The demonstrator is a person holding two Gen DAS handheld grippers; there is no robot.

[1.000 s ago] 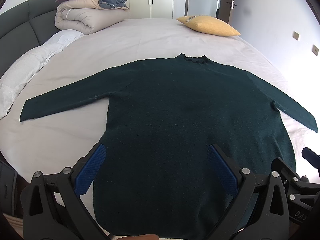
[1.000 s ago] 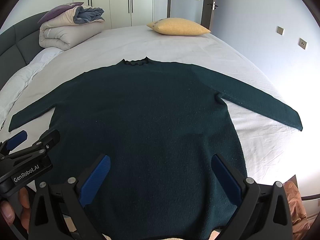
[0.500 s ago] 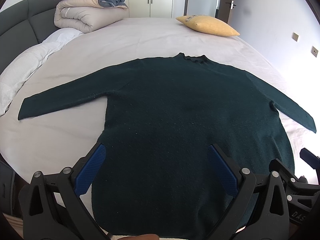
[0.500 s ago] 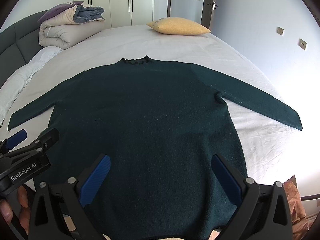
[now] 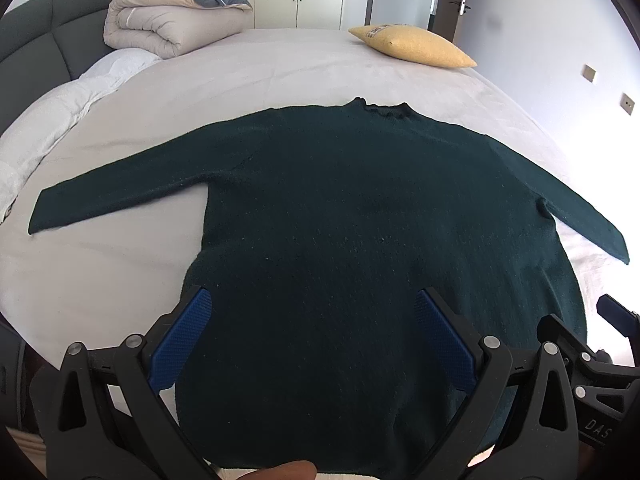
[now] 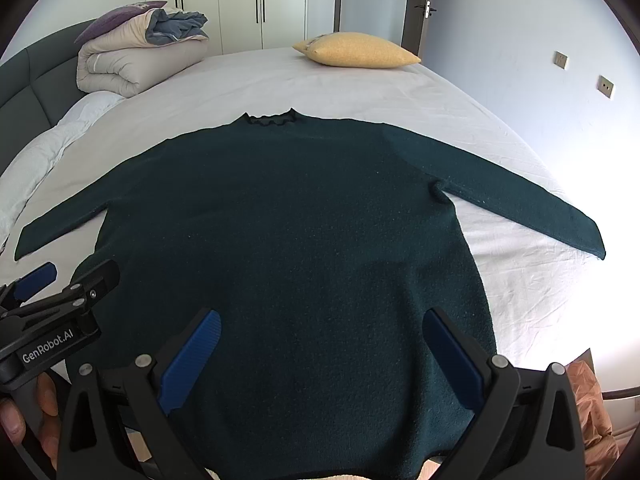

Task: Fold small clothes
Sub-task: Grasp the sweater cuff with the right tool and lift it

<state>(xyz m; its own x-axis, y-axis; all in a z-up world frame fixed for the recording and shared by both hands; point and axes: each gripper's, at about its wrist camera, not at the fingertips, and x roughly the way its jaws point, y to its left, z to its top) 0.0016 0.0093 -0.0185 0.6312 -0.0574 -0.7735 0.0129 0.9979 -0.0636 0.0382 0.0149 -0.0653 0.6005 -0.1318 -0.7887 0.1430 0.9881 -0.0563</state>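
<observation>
A dark green long-sleeved sweater [image 5: 360, 216] lies flat on the white bed sheet, collar away from me, both sleeves spread out sideways. It also shows in the right wrist view [image 6: 288, 232]. My left gripper [image 5: 312, 320] is open and empty, hovering above the sweater's lower left part near the hem. My right gripper [image 6: 320, 340] is open and empty above the lower right part. The left gripper also shows in the right wrist view [image 6: 60, 284], at the lower left.
A yellow pillow [image 5: 412, 46] lies at the far side of the bed [image 5: 280, 68]. A rolled duvet [image 5: 172, 20] sits far left by the dark headboard [image 5: 36, 40]. A white quilt [image 5: 48, 120] lies along the left. A wall stands to the right.
Both grippers drifted slightly; the sweater sits a little lower and more to the left in the views. Both stay open and the sweater has not moved.
</observation>
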